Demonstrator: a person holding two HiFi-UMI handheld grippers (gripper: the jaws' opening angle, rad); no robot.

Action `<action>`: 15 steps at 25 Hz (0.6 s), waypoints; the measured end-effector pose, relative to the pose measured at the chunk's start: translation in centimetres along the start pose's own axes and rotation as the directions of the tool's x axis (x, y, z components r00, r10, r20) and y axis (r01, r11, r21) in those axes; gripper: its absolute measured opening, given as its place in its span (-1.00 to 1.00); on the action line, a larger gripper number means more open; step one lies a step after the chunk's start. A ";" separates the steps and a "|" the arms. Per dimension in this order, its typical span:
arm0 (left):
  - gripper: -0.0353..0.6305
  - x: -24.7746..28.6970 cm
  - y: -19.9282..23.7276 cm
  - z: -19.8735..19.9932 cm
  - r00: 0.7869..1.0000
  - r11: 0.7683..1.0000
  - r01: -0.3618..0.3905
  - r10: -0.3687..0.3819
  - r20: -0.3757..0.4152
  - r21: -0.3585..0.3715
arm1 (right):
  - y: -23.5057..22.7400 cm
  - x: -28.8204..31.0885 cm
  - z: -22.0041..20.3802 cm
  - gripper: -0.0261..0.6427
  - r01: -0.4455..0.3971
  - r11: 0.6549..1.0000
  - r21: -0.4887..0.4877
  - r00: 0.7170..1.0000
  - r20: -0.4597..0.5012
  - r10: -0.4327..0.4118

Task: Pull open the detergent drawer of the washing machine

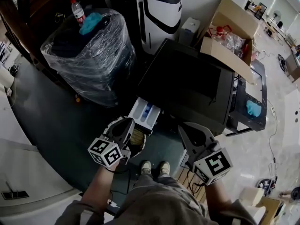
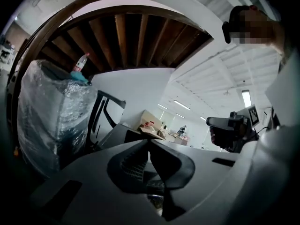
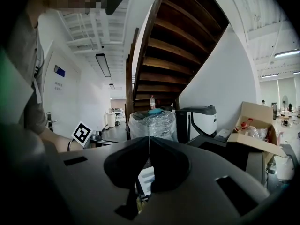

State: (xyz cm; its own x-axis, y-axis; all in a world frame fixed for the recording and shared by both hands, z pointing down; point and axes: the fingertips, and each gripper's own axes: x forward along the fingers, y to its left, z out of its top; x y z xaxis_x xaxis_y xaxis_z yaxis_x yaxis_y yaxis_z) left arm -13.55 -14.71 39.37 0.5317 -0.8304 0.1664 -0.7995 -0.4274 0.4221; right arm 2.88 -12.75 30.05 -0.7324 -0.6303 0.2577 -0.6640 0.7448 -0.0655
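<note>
Left gripper (image 1: pixel 125 124) closed, empty; detergent drawer (image 1: pixel 140 118) out, blue part (image 1: pixel 147 110) inside.

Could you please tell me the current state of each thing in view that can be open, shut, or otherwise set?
detergent drawer: pulled out from the washing machine, open.
left tool: shut, nothing between its jaws.
right tool: shut, nothing between its jaws.
cardboard box: flaps open.
water bottle: upright, red cap on.
</note>
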 end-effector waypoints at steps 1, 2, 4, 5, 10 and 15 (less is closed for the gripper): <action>-0.82 -0.1 -0.7 1.1 1.000 0.999 0.005 -0.006 0.008 0.033 | 0.0 -0.3 0.6 -0.83 0.002 1.000 -0.005 1.000 0.012 -0.002; -0.82 -0.1 -1.4 2.2 1.000 0.998 0.011 -0.012 0.017 0.065 | 0.0 -0.6 1.1 -0.83 0.005 1.000 -0.009 1.000 0.023 -0.005; -0.82 -0.4 -2.9 4.2 0.999 0.992 0.025 -0.030 0.037 0.121 | 0.1 -1.3 2.0 -0.83 0.011 1.000 -0.018 0.999 0.044 -0.010; -0.82 -0.5 -3.7 5.1 0.998 0.989 0.033 -0.041 0.049 0.144 | 0.1 -1.7 2.5 -0.83 0.013 1.000 -0.023 0.998 0.055 -0.012; -0.83 -1.2 -7.4 9.0 0.993 0.948 0.047 -0.078 0.085 0.315 | -0.1 -3.5 4.8 -0.83 0.033 0.998 -0.047 0.992 0.122 -0.027; -0.84 -2.0 -10.3 11.9 0.989 0.888 0.036 -0.097 0.109 0.459 | 0.1 -4.9 7.0 -0.83 0.046 0.996 -0.079 0.984 0.173 -0.032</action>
State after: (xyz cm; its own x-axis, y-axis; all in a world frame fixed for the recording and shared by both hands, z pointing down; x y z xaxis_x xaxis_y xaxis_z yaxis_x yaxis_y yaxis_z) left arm -9.69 -12.88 24.06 0.5729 -0.8192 0.0272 -0.8187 -0.5735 -0.0285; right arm 5.30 -11.11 22.00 -0.7257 -0.6822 0.0892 -0.6832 0.7299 0.0230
